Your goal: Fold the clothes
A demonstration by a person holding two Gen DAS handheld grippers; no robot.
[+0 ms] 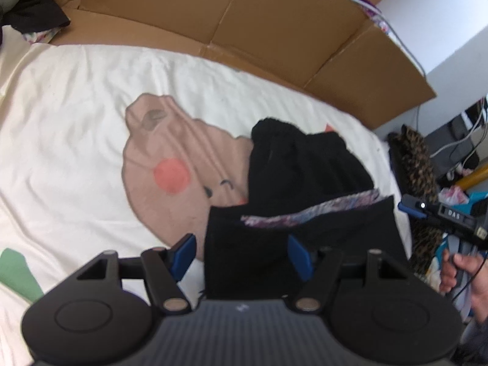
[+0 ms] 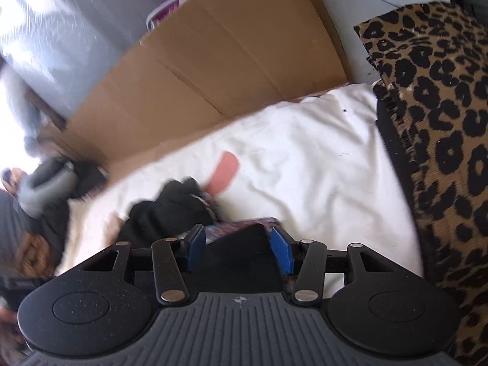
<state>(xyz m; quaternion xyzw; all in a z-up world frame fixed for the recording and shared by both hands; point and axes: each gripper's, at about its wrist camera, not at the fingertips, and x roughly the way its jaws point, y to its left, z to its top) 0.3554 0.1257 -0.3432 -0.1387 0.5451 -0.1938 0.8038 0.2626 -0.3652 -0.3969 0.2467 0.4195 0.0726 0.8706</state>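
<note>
here both the left gripper (image 1: 242, 254) and right gripper (image 2: 238, 249) gape over the black garment (image 1: 305, 177), lying crosswise.

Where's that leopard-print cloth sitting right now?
The leopard-print cloth fills the right side of the right wrist view, along the white sheet's right edge. In the left wrist view it shows small at far right, past the black garment.
</note>
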